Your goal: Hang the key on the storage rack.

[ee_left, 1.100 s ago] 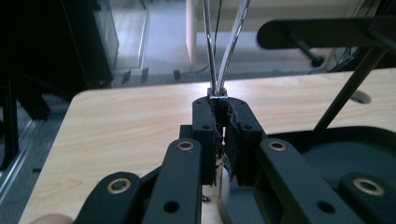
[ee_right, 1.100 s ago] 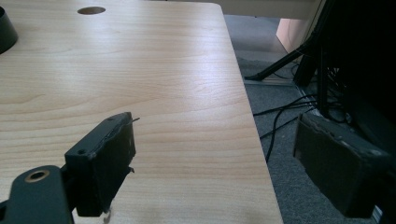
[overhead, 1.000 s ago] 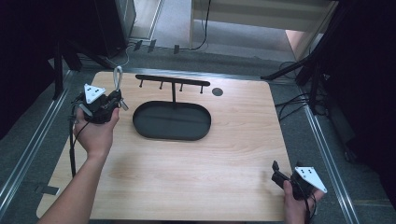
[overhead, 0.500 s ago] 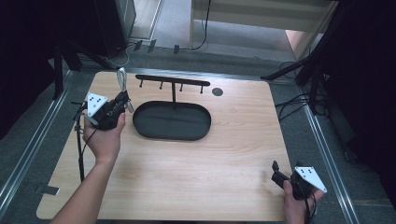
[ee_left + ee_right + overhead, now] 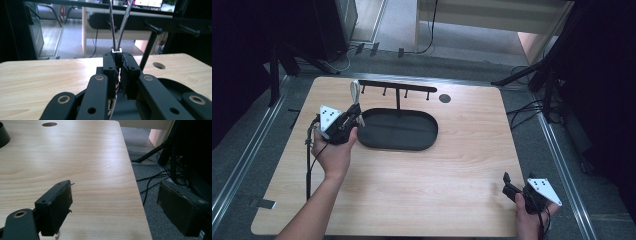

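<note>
Holding my right gripper [image 5: 508, 184] wide apart, low at the table's [image 5: 462, 165] near right corner | my left gripper [image 5: 119, 65] clamps a metal utensil [image 5: 117, 27] at the tray's [image 5: 412, 145] left end, its long axis upright, wires pointing up | rack [image 5: 397, 89] behind the tray

A lab-like workroom: bare wooden table [image 5: 422, 175], grey carpet [image 5: 242, 150], black stands [image 5: 542, 80], loose cables [image 5: 524, 107].
</note>
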`<act>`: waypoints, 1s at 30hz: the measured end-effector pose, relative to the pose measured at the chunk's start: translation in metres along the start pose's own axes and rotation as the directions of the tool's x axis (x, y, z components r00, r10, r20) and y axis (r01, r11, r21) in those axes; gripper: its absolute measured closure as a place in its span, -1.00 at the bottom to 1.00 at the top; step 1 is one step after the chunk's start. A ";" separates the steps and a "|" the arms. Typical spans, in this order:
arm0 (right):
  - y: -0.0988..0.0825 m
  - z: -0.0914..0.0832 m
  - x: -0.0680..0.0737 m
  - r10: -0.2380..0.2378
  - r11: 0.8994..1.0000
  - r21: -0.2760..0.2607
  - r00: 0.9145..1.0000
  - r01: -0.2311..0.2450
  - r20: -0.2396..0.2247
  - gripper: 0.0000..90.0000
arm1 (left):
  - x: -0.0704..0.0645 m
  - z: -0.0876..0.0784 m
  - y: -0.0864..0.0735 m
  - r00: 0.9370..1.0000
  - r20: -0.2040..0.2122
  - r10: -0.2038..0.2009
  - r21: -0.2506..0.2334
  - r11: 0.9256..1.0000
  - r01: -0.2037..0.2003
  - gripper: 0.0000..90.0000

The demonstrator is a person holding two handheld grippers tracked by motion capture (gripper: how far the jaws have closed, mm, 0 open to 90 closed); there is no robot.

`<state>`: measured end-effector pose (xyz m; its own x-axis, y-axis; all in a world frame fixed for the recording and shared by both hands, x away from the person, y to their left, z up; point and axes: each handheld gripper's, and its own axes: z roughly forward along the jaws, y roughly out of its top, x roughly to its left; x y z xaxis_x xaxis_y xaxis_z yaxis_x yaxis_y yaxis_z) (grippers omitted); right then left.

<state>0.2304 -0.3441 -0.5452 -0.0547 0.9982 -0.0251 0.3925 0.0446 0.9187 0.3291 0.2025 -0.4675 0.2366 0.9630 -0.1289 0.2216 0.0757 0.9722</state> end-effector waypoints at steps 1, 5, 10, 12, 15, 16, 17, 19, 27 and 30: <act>0.000 0.000 0.000 0.000 1.000 0.000 1.000 0.000 0.000 -0.71 | 0.000 0.000 0.000 1.000 0.000 0.000 0.000 1.000 0.000 0.85; 0.000 -0.001 0.000 0.004 1.000 -0.005 1.000 -0.004 0.003 -0.71 | -0.003 0.007 -0.004 1.000 -0.010 -0.010 0.011 1.000 0.010 0.85; 0.000 0.000 -0.001 0.006 1.000 -0.004 1.000 -0.006 0.000 -0.71 | -0.003 0.013 -0.006 1.000 -0.011 -0.022 0.020 1.000 0.022 0.85; 0.000 0.000 -0.001 0.006 1.000 -0.004 1.000 -0.006 -0.001 -0.71 | -0.003 0.015 -0.007 1.000 -0.014 -0.021 0.028 0.999 0.021 0.85; 0.000 0.000 0.000 0.005 1.000 -0.004 1.000 -0.005 -0.002 -0.71 | -0.004 0.017 -0.009 1.000 -0.020 -0.023 0.032 0.999 0.024 0.85; 0.000 0.000 0.000 0.005 1.000 -0.005 1.000 -0.005 -0.002 -0.71 | -0.003 0.018 -0.009 0.999 -0.021 -0.025 0.034 0.999 0.026 0.85; 0.000 0.000 0.000 0.005 1.000 -0.005 1.000 -0.005 -0.002 -0.71 | -0.003 0.018 -0.009 0.999 -0.021 -0.025 0.034 0.999 0.026 0.85; 0.000 -0.001 0.000 0.006 1.000 -0.005 1.000 -0.006 -0.002 -0.71 | -0.003 0.020 -0.011 0.999 -0.028 -0.023 0.042 0.999 0.024 0.85; 0.000 -0.001 0.000 0.004 1.000 -0.006 1.000 -0.004 0.000 -0.71 | -0.002 0.034 -0.017 0.999 -0.045 -0.023 0.084 0.996 0.026 0.85; 0.000 -0.001 0.000 0.004 1.000 -0.006 1.000 -0.004 -0.001 -0.71 | -0.004 0.041 -0.021 0.998 -0.048 -0.034 0.088 0.995 0.038 0.85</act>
<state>0.2297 -0.3443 -0.5453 -0.0540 0.9983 -0.0206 0.3877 0.0400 0.9209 0.3620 0.1863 -0.4953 0.1838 0.9711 -0.1520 0.3132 0.0887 0.9455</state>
